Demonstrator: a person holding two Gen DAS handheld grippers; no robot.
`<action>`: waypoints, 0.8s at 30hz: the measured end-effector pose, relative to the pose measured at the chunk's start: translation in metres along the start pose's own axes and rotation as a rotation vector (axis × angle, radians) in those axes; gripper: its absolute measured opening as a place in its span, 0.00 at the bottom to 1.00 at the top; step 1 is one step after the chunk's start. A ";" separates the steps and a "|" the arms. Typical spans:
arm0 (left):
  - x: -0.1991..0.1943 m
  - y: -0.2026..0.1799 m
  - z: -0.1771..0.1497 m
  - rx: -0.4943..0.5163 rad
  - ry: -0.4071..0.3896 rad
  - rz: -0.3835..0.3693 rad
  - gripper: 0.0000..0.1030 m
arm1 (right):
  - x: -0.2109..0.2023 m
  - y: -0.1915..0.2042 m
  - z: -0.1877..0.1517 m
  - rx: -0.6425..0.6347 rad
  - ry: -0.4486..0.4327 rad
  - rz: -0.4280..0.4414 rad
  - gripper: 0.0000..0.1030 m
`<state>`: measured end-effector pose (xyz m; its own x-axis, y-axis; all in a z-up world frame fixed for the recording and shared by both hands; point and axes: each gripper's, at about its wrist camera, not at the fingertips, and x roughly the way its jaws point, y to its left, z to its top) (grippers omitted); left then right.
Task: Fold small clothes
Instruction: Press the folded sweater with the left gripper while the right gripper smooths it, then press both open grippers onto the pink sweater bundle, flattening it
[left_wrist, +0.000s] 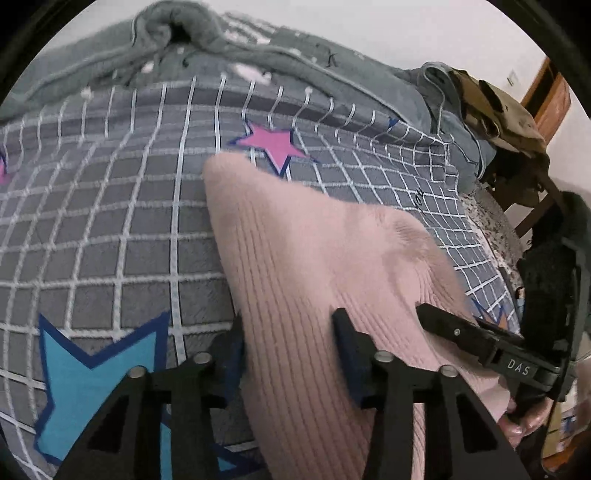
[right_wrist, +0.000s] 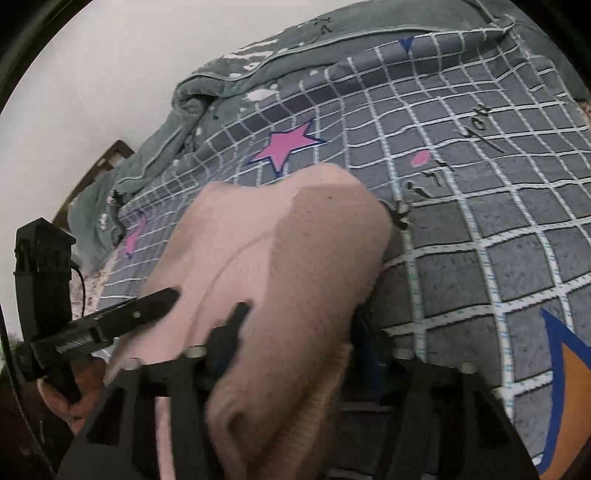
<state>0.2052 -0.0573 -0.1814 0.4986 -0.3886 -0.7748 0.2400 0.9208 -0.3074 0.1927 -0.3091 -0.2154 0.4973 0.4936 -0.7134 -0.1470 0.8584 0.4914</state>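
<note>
A pink ribbed knit garment (left_wrist: 295, 258) lies on a grey bedspread with a white grid and stars (left_wrist: 110, 221). My left gripper (left_wrist: 288, 332) straddles its near edge with the cloth between the fingers, which stand wide apart. My right gripper (right_wrist: 295, 325) holds a bunched part of the same garment (right_wrist: 277, 240), its fingers also apart with cloth between them. Each gripper shows in the other's view, the right one at the right in the left wrist view (left_wrist: 480, 336) and the left one at the left in the right wrist view (right_wrist: 110, 321).
A grey-green blanket (left_wrist: 184, 48) is bunched along the far side of the bed. A wooden chair with khaki clothing (left_wrist: 495, 107) stands at the right past the bed edge. A pink star (left_wrist: 273, 144) is printed just beyond the garment.
</note>
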 end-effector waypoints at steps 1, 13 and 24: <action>-0.003 -0.002 0.001 0.008 -0.010 0.008 0.35 | -0.003 0.005 0.000 -0.021 -0.020 -0.006 0.33; -0.044 0.028 0.022 -0.006 -0.126 0.048 0.31 | -0.010 0.064 0.016 -0.117 -0.172 0.030 0.25; -0.048 0.087 0.057 -0.047 -0.152 0.123 0.31 | 0.046 0.115 0.055 -0.133 -0.186 0.080 0.25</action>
<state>0.2499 0.0392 -0.1390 0.6429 -0.2706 -0.7165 0.1325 0.9607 -0.2439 0.2455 -0.1950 -0.1641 0.6265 0.5371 -0.5648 -0.2973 0.8346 0.4638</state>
